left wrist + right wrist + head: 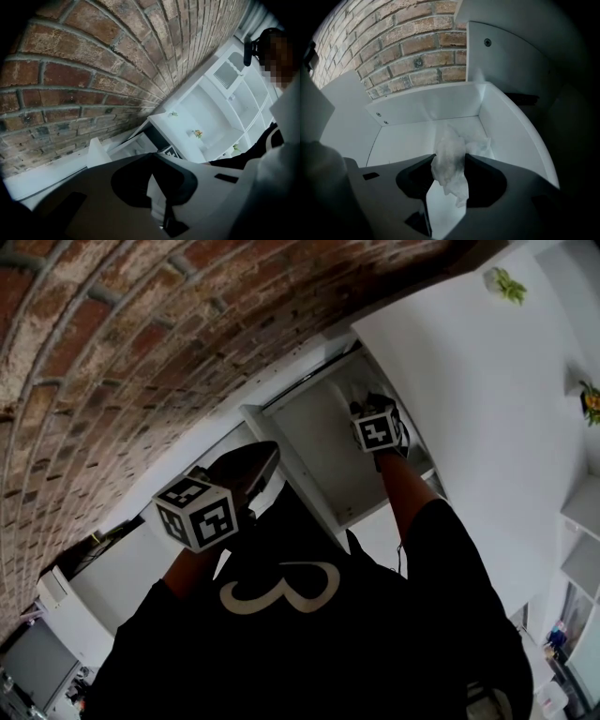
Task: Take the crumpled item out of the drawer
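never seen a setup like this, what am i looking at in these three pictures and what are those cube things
There is no robot here. A person holds a two-jaw gripper in each hand, and the marker cubes with black-and-white squares are part of those grippers.

The head view comes from a camera on the person's head. It looks steeply down past their dark shirt at an open white drawer beside a brick wall. The other two views come from cameras riding on each gripper, looking along its jaws.

The right gripper is inside the drawer. Its jaws are closing on a crumpled white paper, which sits between them and touches both sides. The left gripper is outside the drawer with its jaws together, holding nothing.
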### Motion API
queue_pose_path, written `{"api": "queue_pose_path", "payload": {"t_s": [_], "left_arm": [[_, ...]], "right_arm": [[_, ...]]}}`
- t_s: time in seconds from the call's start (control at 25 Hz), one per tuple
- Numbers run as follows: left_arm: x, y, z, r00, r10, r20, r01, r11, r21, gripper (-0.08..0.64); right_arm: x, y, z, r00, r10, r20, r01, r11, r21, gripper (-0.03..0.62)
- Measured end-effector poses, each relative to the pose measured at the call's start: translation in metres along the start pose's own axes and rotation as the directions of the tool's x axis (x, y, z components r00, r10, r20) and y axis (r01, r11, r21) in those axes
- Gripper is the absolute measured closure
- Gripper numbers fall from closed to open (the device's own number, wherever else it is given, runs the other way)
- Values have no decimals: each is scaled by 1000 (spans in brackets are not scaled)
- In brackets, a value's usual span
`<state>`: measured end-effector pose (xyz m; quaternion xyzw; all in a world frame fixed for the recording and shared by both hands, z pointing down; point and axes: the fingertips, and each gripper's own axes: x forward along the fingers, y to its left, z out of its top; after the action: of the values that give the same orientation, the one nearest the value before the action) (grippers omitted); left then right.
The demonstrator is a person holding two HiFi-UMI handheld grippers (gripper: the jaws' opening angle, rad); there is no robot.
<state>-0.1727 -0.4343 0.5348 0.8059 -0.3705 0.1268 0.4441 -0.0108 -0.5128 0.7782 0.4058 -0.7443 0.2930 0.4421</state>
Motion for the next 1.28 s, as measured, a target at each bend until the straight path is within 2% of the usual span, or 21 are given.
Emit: {"api": "queue_pose_path", "payload": {"t_s": [0.32, 0.6, 1.04, 1.28], "left_arm": [[-4, -11, -1, 1000, -5, 17, 5, 1000, 7, 557], [-9, -30, -13, 999, -21, 37, 21, 1000, 3, 557], [-35, -76, -32, 993, -36, 110, 32, 999, 37, 557], [-58, -103, -32, 985, -44, 167, 33, 997, 67, 557]], "right_arm": [[-15, 8, 3, 998, 48, 36, -50, 998, 49, 413], [-51, 22, 12, 985, 100, 139, -110, 992, 65, 413], [-135, 57, 9, 928, 223, 298, -247, 968, 44, 413], [-201, 78, 13, 874, 277, 398, -296, 955, -13, 413]]}}
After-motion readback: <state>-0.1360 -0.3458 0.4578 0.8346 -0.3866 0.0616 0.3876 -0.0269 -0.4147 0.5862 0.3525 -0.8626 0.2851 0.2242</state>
